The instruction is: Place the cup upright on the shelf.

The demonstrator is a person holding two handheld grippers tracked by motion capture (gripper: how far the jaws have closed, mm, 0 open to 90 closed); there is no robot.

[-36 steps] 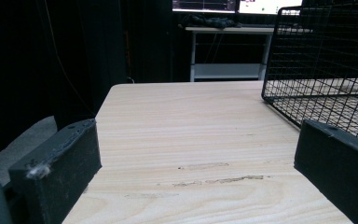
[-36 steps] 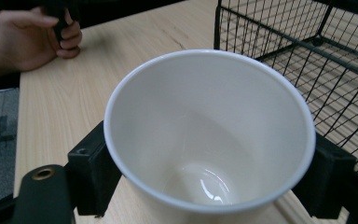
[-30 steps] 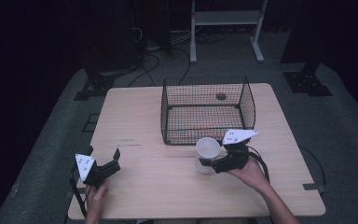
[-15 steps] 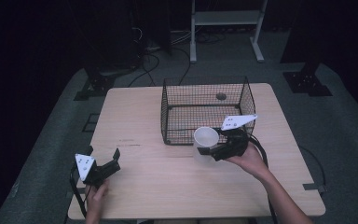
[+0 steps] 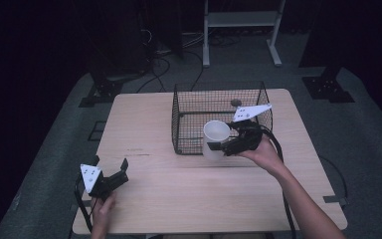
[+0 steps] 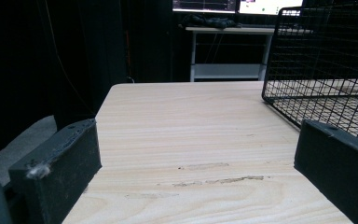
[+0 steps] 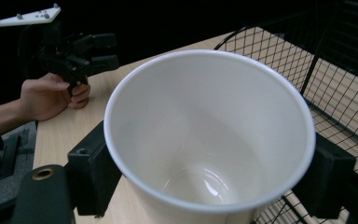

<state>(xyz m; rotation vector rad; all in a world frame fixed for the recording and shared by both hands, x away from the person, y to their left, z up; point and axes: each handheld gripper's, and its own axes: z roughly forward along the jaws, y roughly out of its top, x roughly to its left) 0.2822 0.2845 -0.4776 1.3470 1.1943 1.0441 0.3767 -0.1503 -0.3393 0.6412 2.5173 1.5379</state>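
Note:
A white cup (image 5: 217, 132) hangs in the air at the near wall of a black wire basket (image 5: 219, 87), tilted a little, with its mouth facing the camera in the right gripper view. My right gripper (image 5: 222, 146) is shut on it, and its black jaws stand on either side of the cup (image 7: 205, 140), low on its wall. My left gripper (image 5: 110, 164) rests at the table's front left corner, open, with nothing but bare tabletop between its jaws (image 6: 198, 140). It also appears in the right gripper view as the far gripper (image 7: 105, 50), in a hand.
The basket (image 6: 326, 60) stands at the middle back of the light wooden table (image 5: 144, 119), with a small dark round thing (image 5: 235, 103) on its floor. A white shelf frame (image 5: 238, 20) and cables lie on the floor beyond. Dark floor surrounds the table.
My right gripper has lifted the cup off the table and carried it up toward the basket's near wall. The left gripper has stayed where it was.

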